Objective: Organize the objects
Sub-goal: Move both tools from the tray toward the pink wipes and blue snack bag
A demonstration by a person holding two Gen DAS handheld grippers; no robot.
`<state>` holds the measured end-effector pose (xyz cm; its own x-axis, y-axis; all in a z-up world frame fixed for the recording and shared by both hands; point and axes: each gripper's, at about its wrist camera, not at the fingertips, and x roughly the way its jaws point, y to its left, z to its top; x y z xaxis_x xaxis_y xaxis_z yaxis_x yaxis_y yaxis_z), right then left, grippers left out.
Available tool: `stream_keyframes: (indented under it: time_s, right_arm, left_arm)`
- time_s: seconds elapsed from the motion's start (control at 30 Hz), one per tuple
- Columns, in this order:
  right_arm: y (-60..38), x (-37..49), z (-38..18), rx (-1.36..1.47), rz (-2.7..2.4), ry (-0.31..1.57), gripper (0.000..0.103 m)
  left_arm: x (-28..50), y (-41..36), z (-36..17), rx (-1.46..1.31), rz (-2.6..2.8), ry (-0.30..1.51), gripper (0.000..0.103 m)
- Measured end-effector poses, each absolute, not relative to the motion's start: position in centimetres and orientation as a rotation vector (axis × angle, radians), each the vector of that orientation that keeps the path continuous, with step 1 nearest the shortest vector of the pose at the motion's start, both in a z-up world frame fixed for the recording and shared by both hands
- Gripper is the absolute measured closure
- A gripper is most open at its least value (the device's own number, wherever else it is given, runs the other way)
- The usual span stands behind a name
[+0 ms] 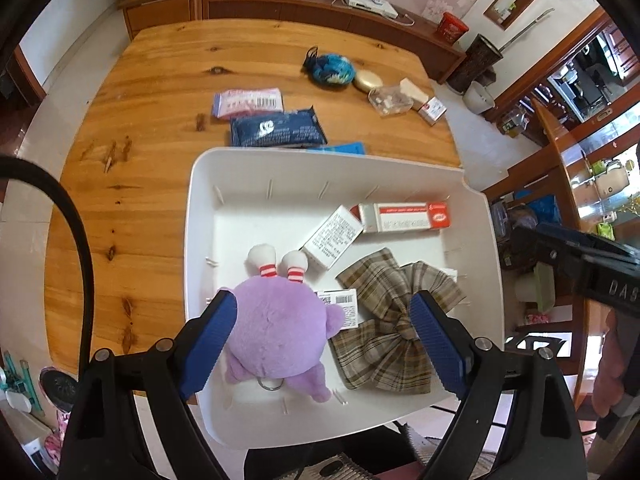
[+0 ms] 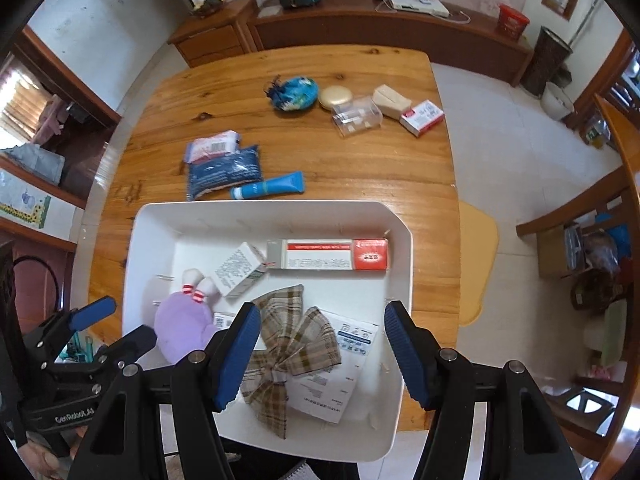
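Risk first: left claw (image 1: 320, 332) straddles the purple plush toy (image 1: 276, 328) inside the white bin (image 1: 478, 216), jaws spread wide, pads beside the fur and not pinching it. We judge the plush has just been dropped, or is about to be picked; we cannot tell which. Soft rounded fur could snag on a ribbed blue pad and drag along with the claw. Its metal key ring at the bin's near wall could also catch.

Right claw (image 2: 322, 354) is also spread, holding nothing, hanging over the plaid fabric bow (image 2: 288, 354) in the bin's near half. Floppy cloth over a loose paper leaflet (image 2: 352, 344): a pinch there could grab both.

Bin is rigid smooth plastic with slotted walls. At its far wall lie a long red-and-white carton (image 2: 328, 254) and a small white box (image 2: 238, 268).

Beyond the bin, on the glossy wooden desk (image 2: 360, 168): blue tube (image 2: 268, 189), dark blue crinkly pack (image 2: 224, 172), pink pack (image 2: 212, 145), teal knitted pouch (image 2: 296, 94), gold oval case (image 2: 336, 97), clear plastic box (image 2: 356, 116). These probably remain.
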<state>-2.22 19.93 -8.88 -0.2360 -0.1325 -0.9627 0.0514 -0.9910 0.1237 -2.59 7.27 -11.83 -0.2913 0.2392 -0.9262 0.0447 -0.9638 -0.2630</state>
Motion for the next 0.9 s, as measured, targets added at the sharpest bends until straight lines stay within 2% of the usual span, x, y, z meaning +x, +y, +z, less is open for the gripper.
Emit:
stream_keyframes:
  time_s: [0.47,0.9]
  right_arm:
    - [18.8,0.8,-6.2,1.779,-2.389,-0.039,0.037]
    - [16.2,2.0,-2.8,1.682,-2.418,-0.112,0.037]
  left_arm:
    - [-1.4,6.4,-7.7,-1.660,2.460,-0.402,0.011]
    - [-2.1,5.7,-2.5,-1.516,2.482,-0.226,0.011]
